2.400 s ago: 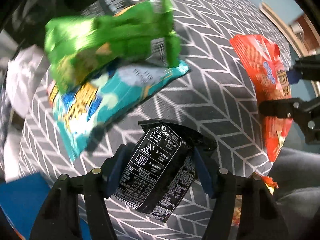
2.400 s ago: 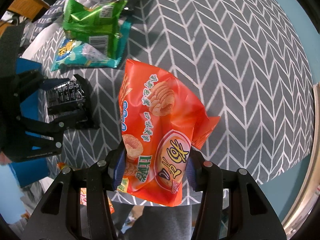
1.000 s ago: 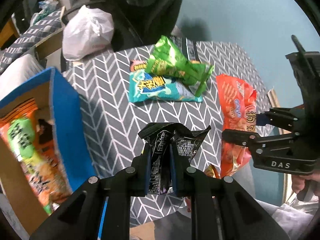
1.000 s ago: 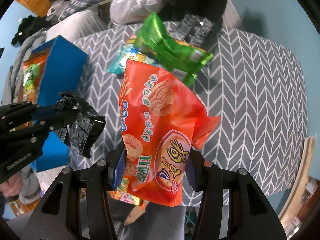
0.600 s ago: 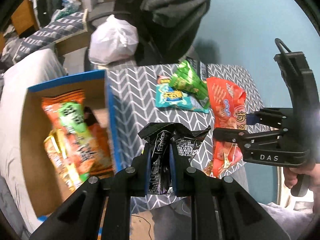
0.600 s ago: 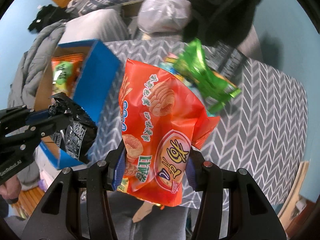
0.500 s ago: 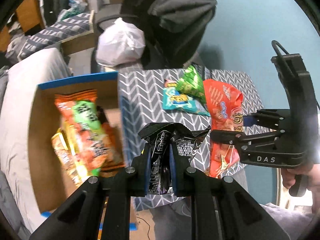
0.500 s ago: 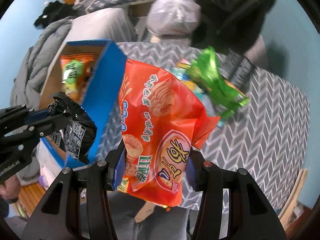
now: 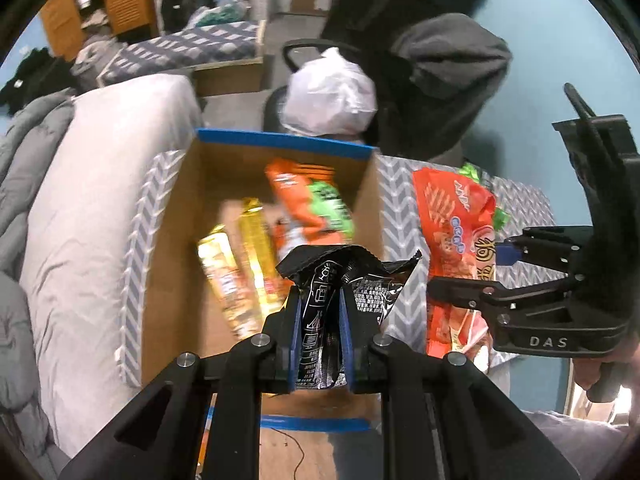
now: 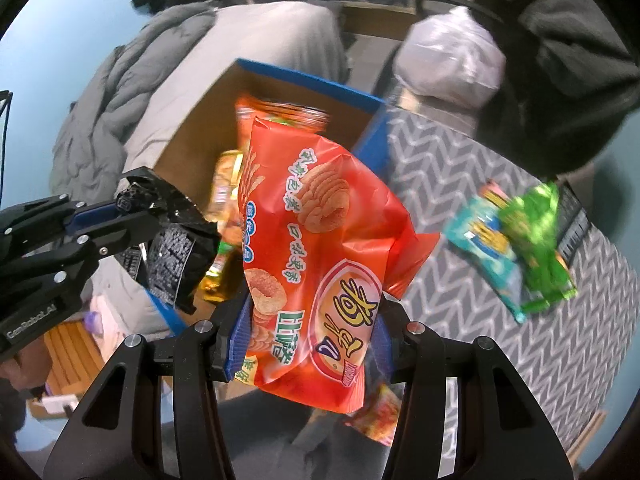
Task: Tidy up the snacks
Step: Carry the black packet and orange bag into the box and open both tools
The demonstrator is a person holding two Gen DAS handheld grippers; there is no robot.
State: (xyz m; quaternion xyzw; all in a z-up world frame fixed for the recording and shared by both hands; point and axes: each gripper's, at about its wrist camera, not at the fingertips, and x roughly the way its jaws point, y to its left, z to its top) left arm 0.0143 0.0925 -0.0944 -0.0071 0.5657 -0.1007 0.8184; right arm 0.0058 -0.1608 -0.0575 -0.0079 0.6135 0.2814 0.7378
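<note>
Over the open box, left wrist view: the left gripper (image 9: 320, 334) has its jaws pinched tight on a black snack packet (image 9: 340, 280), which hangs above the cardboard box (image 9: 280, 146).
Box contents, same view: an orange-and-green bag (image 9: 310, 208) and yellow packets (image 9: 240, 264) already lie inside, blurred.
Neighbour, same view: the right gripper (image 9: 472, 268) sits to the side, clamping an orange chip bag (image 9: 452, 220) over the box's edge and the chevron-patterned table (image 9: 520, 200).
Over the table edge, right wrist view: the right gripper (image 10: 310, 338) stands partly open with its pads pressed on the wide orange chip bag (image 10: 316, 248); the left gripper (image 10: 108, 216) and black snack packet (image 10: 172, 252) show at the left.
Left on the table, right wrist view: a teal bag (image 10: 484, 248), a green bag (image 10: 536, 240) and a dark packet (image 10: 574, 228) remain unsorted.
Progress, as judged: part done; several snacks boxed, two in the air not yet released, at least three yet to fetch.
Only in the left view: the box's full floor and the free room in it.
Only in the right view: the leftover snacks in full, plus a small orange packet (image 10: 380, 416) low beneath the chip bag; where it rests I cannot tell.
</note>
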